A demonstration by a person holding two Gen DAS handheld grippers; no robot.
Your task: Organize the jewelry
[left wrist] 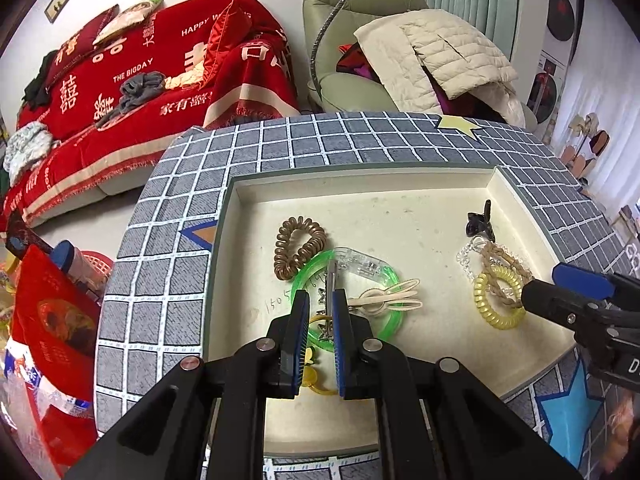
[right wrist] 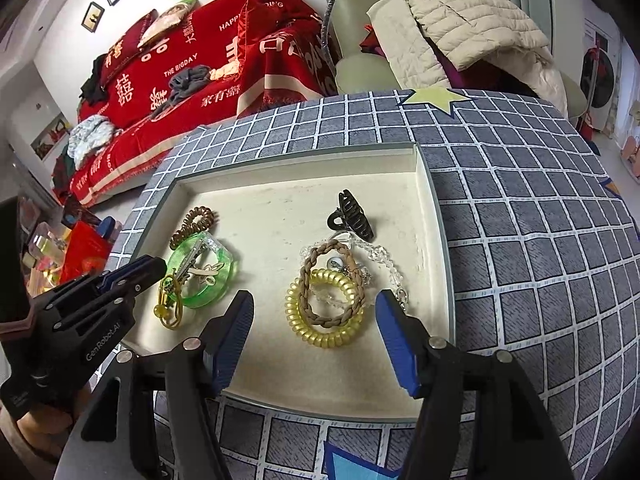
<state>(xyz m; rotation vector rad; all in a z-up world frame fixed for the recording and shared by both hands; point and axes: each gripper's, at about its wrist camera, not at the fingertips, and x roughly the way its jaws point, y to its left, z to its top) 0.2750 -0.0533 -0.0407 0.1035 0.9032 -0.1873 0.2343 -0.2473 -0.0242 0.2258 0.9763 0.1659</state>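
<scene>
A cream tray (left wrist: 360,192) (right wrist: 280,184) holds the jewelry. At its left lie a brown coil tie (left wrist: 298,252), a green bangle (left wrist: 384,280) (right wrist: 204,272), a beige bunny clip (left wrist: 388,300) and a yellow elastic (right wrist: 168,312). My left gripper (left wrist: 320,300) (right wrist: 154,268) hovers shut over this pile; a metal clip shows through its narrow gap, and I see nothing pinched. At the right are a black claw clip (right wrist: 352,216), a braided brown band (right wrist: 320,264), clear beads (right wrist: 380,256) and a yellow coil tie (right wrist: 324,320) (left wrist: 496,300). My right gripper (right wrist: 314,300) (left wrist: 556,284) stands open astride the coil, pads apart from it.
The tray sits on a table with a grey grid-pattern cloth (right wrist: 520,220). Behind are a sofa under a red blanket (left wrist: 160,80) and a green armchair with a beige jacket (left wrist: 440,52). A red bag (left wrist: 52,320) and clutter stand left of the table.
</scene>
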